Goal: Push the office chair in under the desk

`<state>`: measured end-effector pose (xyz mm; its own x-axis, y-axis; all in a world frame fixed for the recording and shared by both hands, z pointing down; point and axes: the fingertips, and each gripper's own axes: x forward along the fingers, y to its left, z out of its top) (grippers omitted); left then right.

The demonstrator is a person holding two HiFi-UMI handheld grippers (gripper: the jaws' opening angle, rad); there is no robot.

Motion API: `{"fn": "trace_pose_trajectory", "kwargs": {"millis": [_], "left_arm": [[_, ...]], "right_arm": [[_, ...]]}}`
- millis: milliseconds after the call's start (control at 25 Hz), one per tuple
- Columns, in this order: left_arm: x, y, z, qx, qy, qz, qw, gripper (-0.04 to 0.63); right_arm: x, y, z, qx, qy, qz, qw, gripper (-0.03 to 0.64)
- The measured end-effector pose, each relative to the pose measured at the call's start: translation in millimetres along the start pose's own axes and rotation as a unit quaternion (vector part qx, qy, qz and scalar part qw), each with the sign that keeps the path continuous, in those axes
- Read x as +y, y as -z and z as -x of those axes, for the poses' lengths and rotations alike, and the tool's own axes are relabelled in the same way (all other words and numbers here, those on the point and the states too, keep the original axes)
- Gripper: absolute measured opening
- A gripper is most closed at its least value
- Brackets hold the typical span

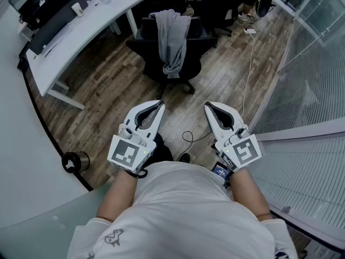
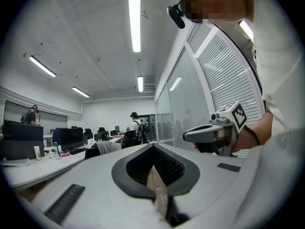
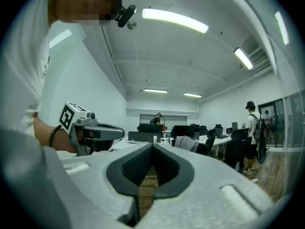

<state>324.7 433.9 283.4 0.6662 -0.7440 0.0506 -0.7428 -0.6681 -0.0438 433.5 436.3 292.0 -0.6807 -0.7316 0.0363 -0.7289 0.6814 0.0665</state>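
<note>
Approach step, I judge: the chair [image 1: 148, 58] stands out from the desk [image 1: 102, 16], well ahead of the left gripper [image 1: 156, 106] and right gripper [image 1: 211, 108], the 2 closed and empty; next, reach its backrest and push.

Left gripper [image 1: 160, 103], right gripper [image 1: 208, 107]: level, jaws together

I saw a grey garment [image 1: 171, 39] ahead, slatted blinds [image 1: 318, 85] on the right and a wood floor [image 1: 108, 85]. Far off, a person with a backpack [image 3: 251, 128] stood by dark monitors [image 3: 183, 131].
</note>
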Motion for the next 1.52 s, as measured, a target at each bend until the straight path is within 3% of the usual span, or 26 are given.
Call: {"fn": "trace_pose_trajectory", "kwargs": {"millis": [280, 480, 840, 1000, 1120, 1520], "left_arm": [[6.3, 9.4, -10.6, 0.003, 0.016, 0.001, 0.9999, -0.003], [34.5, 13.1, -13.4, 0.001, 0.011, 0.002, 0.9999, -0.003], [128.1, 15.8, -21.9, -0.005, 0.008, 0.015, 0.9999, -0.003], [178.1, 17.1, -29.4, -0.015, 0.032, 0.02, 0.9992, -0.003], [210.7, 13.4, -38.1, -0.015, 0.06, 0.05, 0.9968, -0.003], [263.8, 45.9, -58.5, 0.008, 0.091, 0.085, 0.9922, -0.003]], "right_arm": [[-6.9, 5.5, -8.8, 0.005, -0.001, -0.001, 1.0, 0.003], [-7.8, 8.7, -31.0, 0.013, -0.002, 0.003, 1.0, 0.002], [-17.0, 10.3, -121.1, 0.023, 0.004, 0.022, 0.999, 0.003], [-22.9, 5.4, -172.4, 0.029, 0.012, 0.024, 0.999, 0.003], [-22.3, -5.3, -206.6, 0.027, 0.005, 0.029, 0.999, 0.003], [-35.5, 8.4, -262.0, 0.053, 0.024, 0.025, 0.998, 0.003]]}}
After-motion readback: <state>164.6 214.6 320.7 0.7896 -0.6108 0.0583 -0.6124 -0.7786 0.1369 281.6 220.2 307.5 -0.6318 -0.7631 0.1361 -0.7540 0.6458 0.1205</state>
